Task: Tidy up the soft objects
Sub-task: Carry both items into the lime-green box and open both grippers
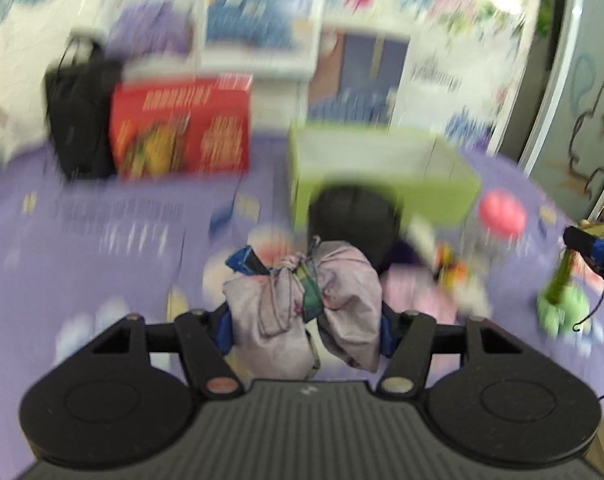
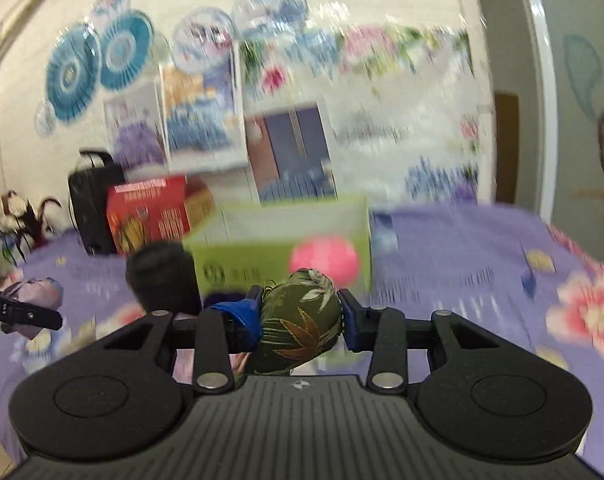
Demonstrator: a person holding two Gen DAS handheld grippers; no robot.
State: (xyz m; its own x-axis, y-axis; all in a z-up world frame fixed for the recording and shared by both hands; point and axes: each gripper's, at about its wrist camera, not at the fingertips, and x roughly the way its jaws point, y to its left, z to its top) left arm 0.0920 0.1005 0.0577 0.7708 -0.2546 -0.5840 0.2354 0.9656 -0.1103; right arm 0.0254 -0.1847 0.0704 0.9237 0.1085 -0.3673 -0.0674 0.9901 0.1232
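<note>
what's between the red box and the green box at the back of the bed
Nothing stands there: in the left wrist view only bare purple bedspread shows between the red box and the green box.

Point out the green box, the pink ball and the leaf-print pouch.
green box point(image 2: 238, 266): right wrist view, front wall.
pink ball point(image 2: 324, 262): right wrist view, middle.
leaf-print pouch point(image 2: 298, 320): right wrist view, middle, between the fingers.

Open box point(image 2: 282, 240) on bedspread point(image 2: 462, 248), printed carton point(image 2: 150, 216) left, speaker point(image 2: 88, 204) beyond.

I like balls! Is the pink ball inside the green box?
No, the pink ball lies on the purple cloth beside the green box, outside its wall.
</note>
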